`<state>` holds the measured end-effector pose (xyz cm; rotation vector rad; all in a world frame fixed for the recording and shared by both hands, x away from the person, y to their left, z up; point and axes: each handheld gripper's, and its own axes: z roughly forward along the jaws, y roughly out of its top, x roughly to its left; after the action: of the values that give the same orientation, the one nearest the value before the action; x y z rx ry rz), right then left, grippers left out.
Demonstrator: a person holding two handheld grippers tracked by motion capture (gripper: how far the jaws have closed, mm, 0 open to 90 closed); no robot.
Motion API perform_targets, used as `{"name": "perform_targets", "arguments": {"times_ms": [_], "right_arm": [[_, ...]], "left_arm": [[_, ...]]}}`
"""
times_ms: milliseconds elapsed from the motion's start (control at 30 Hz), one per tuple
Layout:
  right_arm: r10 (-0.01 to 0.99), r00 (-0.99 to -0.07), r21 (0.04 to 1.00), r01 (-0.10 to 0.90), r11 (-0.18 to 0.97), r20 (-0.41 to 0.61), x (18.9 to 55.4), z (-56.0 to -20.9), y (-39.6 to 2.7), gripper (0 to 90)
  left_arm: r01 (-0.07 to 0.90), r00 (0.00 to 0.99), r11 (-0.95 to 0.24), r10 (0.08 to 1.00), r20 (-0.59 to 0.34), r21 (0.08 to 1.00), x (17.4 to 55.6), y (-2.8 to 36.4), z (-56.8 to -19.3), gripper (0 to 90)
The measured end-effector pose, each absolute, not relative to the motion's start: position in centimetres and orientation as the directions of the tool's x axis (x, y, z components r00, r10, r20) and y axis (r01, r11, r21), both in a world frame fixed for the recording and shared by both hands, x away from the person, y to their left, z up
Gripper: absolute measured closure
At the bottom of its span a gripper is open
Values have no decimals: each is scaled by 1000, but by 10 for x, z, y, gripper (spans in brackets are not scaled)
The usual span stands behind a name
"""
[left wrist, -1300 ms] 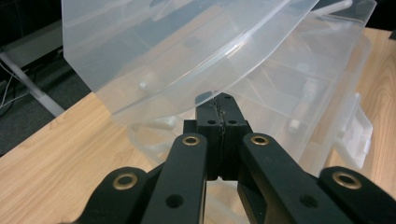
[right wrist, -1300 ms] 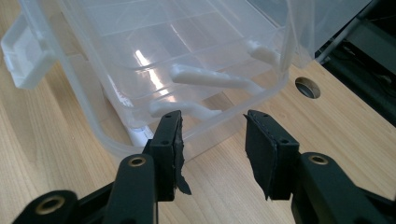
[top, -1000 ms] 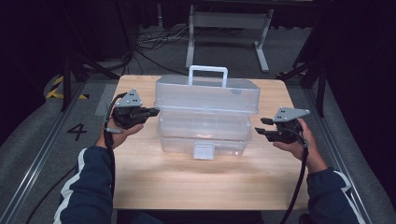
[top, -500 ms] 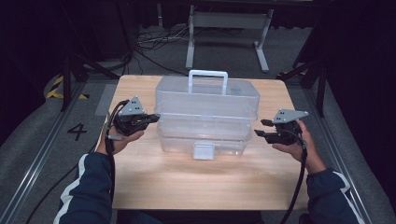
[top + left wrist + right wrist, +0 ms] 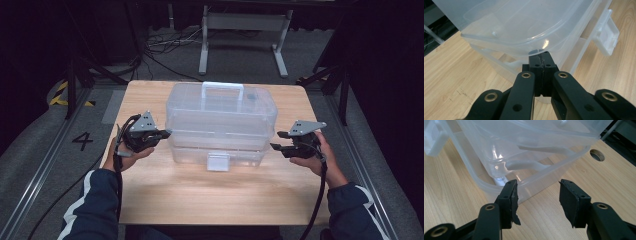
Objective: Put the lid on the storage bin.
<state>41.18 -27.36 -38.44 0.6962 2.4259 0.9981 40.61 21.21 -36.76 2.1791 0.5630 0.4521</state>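
Note:
A clear plastic tiered box (image 5: 220,120) with a white handle (image 5: 222,89) and a white front latch (image 5: 218,161) stands mid-table. My left gripper (image 5: 167,133) is at its left end. In the left gripper view the left gripper (image 5: 543,56) is shut with nothing in it, its tips just under the rim of the upper tier (image 5: 519,25). My right gripper (image 5: 275,141) is at the right end. In the right gripper view the right gripper (image 5: 537,185) is open, its jaws have just been opening, nothing is between them, and the box's lower tier (image 5: 539,180) lies just beyond.
The wooden table (image 5: 210,200) has bare room in front of the box and a round hole (image 5: 597,155) near the box's right end. A metal stand (image 5: 240,30) and cables lie on the floor beyond the far edge.
My left gripper has sunk a little along the box's left end. The right hand has stayed in place. The box has not moved.

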Motion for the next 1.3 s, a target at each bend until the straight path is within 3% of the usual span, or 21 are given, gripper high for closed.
{"name": "perform_targets", "arguments": {"times_ms": [1300], "right_arm": [[590,-788,727,300,617,-176,409,-391,-274,492]], "left_arm": [[302,826,-582,556,98,755,398,219,-393,900]]}}
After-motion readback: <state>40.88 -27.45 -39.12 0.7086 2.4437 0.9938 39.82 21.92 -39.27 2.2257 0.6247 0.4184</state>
